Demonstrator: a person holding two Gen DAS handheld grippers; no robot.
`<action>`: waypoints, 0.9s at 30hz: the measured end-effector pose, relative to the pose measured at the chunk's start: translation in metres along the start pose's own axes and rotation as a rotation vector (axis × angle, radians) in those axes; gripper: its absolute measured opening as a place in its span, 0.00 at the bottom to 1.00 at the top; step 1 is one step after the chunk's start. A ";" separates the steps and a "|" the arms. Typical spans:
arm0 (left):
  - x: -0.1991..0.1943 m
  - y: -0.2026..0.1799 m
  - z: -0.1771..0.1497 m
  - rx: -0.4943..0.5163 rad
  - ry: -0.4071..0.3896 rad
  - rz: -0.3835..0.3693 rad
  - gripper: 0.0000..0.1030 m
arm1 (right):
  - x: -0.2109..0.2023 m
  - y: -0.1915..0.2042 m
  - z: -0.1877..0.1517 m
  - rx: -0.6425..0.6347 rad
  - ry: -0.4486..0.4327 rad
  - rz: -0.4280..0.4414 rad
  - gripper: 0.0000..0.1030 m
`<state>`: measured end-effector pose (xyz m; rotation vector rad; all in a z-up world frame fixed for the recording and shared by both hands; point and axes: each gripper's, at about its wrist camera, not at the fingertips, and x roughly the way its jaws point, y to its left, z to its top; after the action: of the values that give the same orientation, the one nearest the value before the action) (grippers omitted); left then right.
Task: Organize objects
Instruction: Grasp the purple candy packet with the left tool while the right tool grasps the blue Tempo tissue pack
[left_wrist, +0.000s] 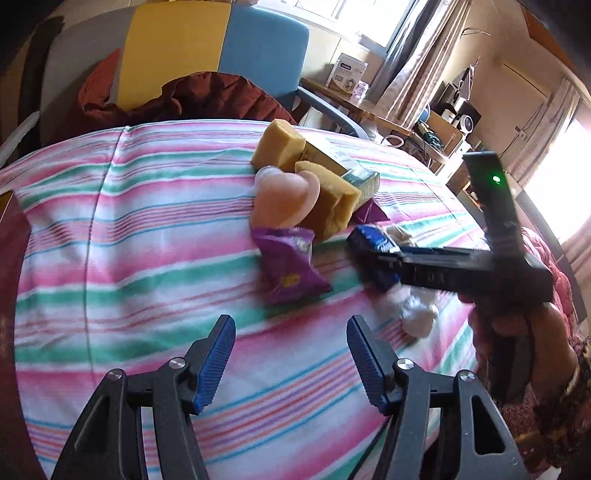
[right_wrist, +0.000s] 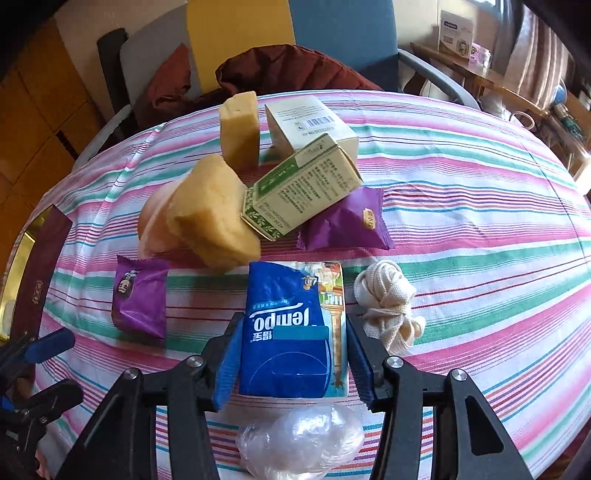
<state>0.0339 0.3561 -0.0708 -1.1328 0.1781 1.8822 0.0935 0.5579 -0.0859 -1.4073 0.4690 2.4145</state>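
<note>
Right tongs (right_wrist: 293, 363) spread around Tempo tissue pack (right_wrist: 291, 332), blue pads flanking both long edges; contact not certain, looks touching or just short of it. Pack lying flat on striped cloth of desk (right_wrist: 480, 206), near edge, between purple snack packet (right_wrist: 140, 295) and knotted white cord (right_wrist: 388, 299). Crumpled clear plastic wrap (right_wrist: 299, 443) just beside pack's near end, under tongs.

Left tongs (left_wrist: 291, 363) spread, holding nothing, hovering over bare cloth short of clutter.

Handling estimate: pack light, soft, compressible; glossy film wrapper likely slippery. Best hold across narrow width at mid-length, as now lined up. Firm squeeze tolerable, nothing fragile inside. Risk: sliding out if pinched near one end, or snagging plastic wrap.

Behind: yellow sponges (right_wrist: 214, 218), green-and-white carton (right_wrist: 303, 188), second purple snack packet (right_wrist: 347, 221), all heaped, some leaning.
</note>
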 end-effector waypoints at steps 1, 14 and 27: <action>0.005 -0.003 0.004 0.000 -0.002 0.005 0.62 | 0.002 0.005 0.001 -0.004 0.001 0.008 0.51; 0.053 -0.004 0.023 0.025 -0.026 0.061 0.48 | -0.003 -0.001 0.003 0.013 -0.013 0.029 0.51; 0.023 0.023 -0.008 0.093 -0.120 0.086 0.35 | -0.008 0.016 -0.002 -0.046 -0.023 0.143 0.51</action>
<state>0.0173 0.3529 -0.0998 -0.9605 0.2474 1.9902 0.0923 0.5417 -0.0784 -1.4083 0.5278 2.5667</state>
